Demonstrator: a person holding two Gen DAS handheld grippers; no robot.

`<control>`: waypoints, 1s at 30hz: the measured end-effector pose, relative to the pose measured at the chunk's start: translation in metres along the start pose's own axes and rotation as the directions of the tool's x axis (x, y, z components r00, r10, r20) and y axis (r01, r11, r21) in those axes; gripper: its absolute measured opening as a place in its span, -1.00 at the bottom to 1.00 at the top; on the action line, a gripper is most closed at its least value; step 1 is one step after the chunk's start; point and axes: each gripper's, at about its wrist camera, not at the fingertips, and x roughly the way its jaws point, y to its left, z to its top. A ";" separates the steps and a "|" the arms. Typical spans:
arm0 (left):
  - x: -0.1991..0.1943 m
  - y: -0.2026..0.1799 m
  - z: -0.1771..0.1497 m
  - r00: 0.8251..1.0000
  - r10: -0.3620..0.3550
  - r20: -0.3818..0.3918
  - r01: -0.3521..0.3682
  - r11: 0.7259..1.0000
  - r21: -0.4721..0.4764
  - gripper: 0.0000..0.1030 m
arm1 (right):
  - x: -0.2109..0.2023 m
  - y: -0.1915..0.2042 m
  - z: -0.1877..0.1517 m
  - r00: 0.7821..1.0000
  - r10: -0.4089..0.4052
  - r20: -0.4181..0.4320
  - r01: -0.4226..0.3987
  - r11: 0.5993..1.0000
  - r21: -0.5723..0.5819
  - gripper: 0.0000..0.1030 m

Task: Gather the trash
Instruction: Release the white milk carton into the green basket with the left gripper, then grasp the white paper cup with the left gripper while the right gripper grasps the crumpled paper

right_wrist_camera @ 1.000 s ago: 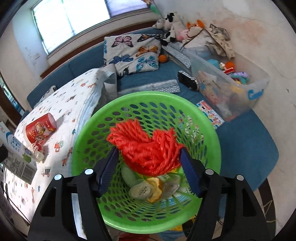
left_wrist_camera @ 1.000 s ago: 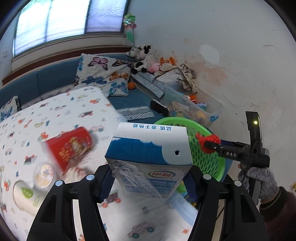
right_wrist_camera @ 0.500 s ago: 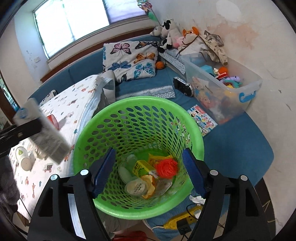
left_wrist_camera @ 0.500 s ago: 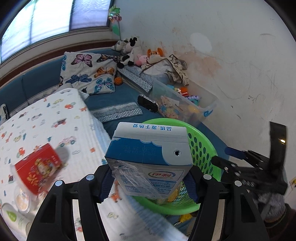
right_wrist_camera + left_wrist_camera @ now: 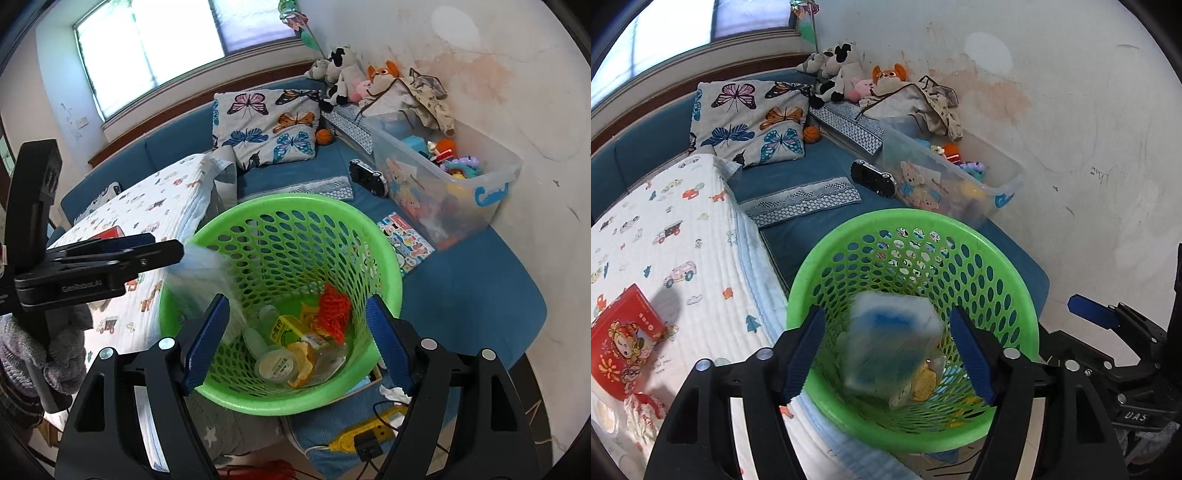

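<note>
A green mesh basket [image 5: 912,236] [image 5: 295,206] stands beside the bed. My left gripper [image 5: 886,317] [image 5: 162,247] hovers over its near-left rim with its jaws opening. The blue-and-white milk carton [image 5: 890,343] [image 5: 207,280] is a blur between them, free of the pads and dropping into the basket. My right gripper [image 5: 297,302] [image 5: 1108,314] is open above the basket with nothing in it. Inside lie a red net bundle [image 5: 334,308], a small yellow-green carton [image 5: 284,330], a cup lid [image 5: 275,365] and peel. A red cup [image 5: 624,343] and a crumpled wrapper [image 5: 642,410] lie on the bed.
The printed quilt [image 5: 683,240] covers the bed left of the basket. A clear toy bin [image 5: 443,184], a black game console [image 5: 367,177] and a butterfly pillow [image 5: 269,129] sit on the blue couch behind. A yellow power strip [image 5: 365,435] lies on the floor; the wall is at right.
My left gripper carried the carton from over the bed to over the basket and let it go. The right gripper released the red net bundle, which now lies in the basket.
</note>
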 end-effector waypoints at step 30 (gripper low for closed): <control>-0.124 0.115 -0.083 0.947 0.311 0.076 -0.284 0.924 -0.255 0.47 | 0.015 0.117 -0.001 0.979 0.198 -0.056 -0.205 0.959 -0.197 0.48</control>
